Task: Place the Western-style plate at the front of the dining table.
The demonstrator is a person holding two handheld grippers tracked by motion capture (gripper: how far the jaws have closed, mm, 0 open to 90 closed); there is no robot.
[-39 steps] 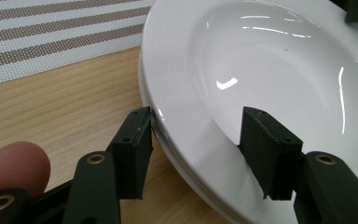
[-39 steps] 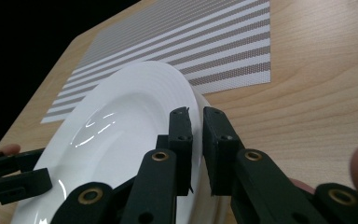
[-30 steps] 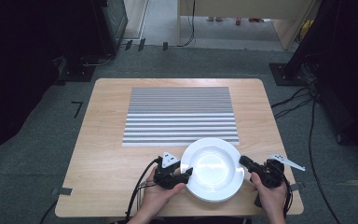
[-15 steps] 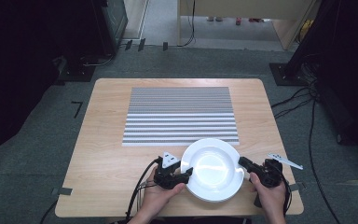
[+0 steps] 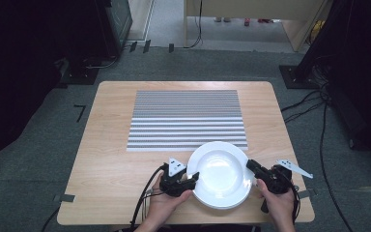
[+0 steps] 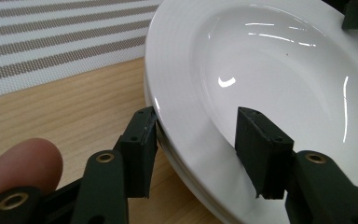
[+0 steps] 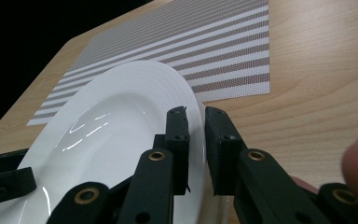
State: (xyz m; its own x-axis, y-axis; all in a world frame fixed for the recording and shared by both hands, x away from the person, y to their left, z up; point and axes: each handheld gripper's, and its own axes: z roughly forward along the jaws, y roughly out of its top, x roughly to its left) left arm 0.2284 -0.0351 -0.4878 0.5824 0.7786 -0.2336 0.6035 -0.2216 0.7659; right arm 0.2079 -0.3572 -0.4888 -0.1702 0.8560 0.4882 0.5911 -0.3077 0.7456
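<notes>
The step in hand is taking hold of the white plate (image 5: 221,174) by its two sides. It sits at the near edge of the desk (image 5: 111,145), its far rim just over the near edge of the striped placemat (image 5: 187,118). The right gripper (image 5: 252,167) has its jaws closed tight on the plate's right rim, one jaw above and one below, as the right gripper view shows. The left gripper (image 5: 193,177) is at the opposite rim: its jaws have just been closing, with the rim between them, yet in the left gripper view one jaw meets the plate's outer edge while the other hangs above the inner slope without clearly pressing, so I judge this grip not yet made.

The next move calls for the left jaws to finish closing on the rim, then both hands to lift evenly so the plate stays level; it looks glossy and could slip from a shallow bite.

Count: one placemat, two grippers, two hands. In the left gripper view a second rim edge seems to lie under the top one, so there may be two plates stacked; I cannot tell for certain
</notes>
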